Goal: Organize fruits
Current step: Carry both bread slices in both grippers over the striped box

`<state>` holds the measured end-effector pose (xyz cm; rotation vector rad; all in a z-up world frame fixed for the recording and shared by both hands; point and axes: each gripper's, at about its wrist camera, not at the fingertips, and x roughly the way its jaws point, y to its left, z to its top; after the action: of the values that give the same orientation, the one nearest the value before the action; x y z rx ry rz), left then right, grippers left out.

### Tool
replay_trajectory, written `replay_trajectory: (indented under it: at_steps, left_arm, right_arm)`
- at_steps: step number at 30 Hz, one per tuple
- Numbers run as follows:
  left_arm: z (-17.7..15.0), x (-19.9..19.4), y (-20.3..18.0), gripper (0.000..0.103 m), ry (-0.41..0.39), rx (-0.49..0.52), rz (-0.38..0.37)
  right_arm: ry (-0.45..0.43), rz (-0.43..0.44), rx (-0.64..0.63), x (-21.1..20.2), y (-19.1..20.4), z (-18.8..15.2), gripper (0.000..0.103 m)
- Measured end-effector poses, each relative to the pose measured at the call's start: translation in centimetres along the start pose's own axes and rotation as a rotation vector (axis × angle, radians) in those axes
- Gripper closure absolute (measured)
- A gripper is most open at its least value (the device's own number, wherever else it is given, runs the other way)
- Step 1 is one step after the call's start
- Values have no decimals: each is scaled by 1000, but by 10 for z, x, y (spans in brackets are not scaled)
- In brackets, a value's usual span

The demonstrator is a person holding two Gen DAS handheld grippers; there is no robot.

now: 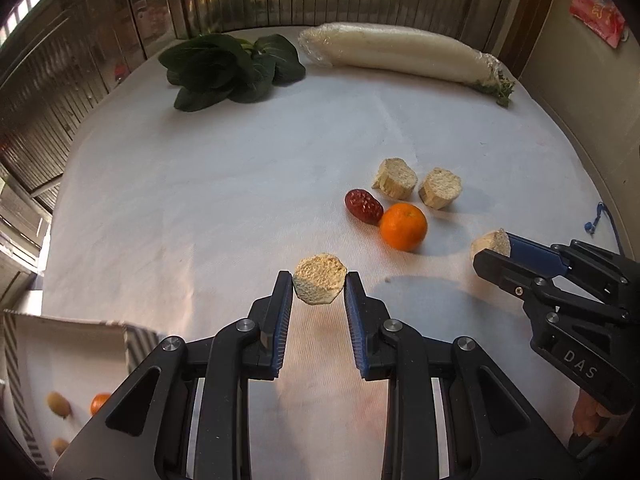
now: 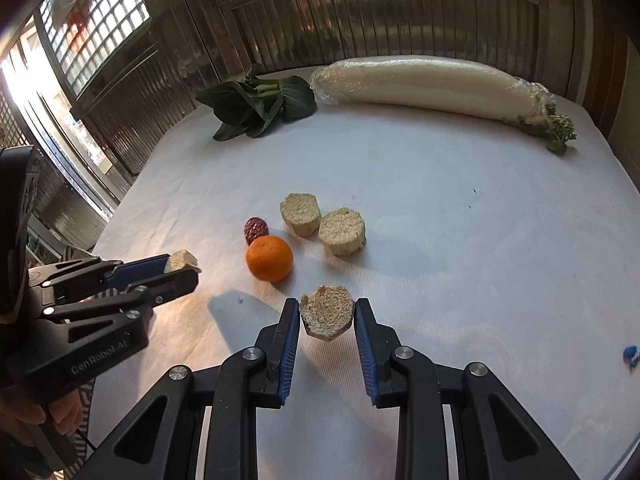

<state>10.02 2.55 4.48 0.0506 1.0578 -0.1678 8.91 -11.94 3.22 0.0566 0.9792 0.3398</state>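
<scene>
My left gripper is shut on a beige, fibrous cut chunk pinched between its blue pads. My right gripper is shut on a similar chunk; in the left wrist view the right gripper shows at the right edge with that chunk. The left gripper shows at the left of the right wrist view. On the white cloth lie an orange tangerine, a red date and two more chunks.
A striped box at lower left holds an orange fruit and small yellowish ones. Leafy greens and a plastic-wrapped white radish lie at the far edge. A blue scrap sits far right. A slatted wall stands behind.
</scene>
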Motion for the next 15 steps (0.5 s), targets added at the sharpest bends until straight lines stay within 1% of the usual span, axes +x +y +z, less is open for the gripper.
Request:
replay_trajectory:
  at_steps: [9,15]
  left_arm:
    - [-24,-32,0,77,-9,-12,-4]
    - [-44,-51,8,77,-8,-32,-15]
  right_arm:
    - [-2,15,-23,-23,18,-18,76]
    - [-2,33,-43,-39,34,-34,76]
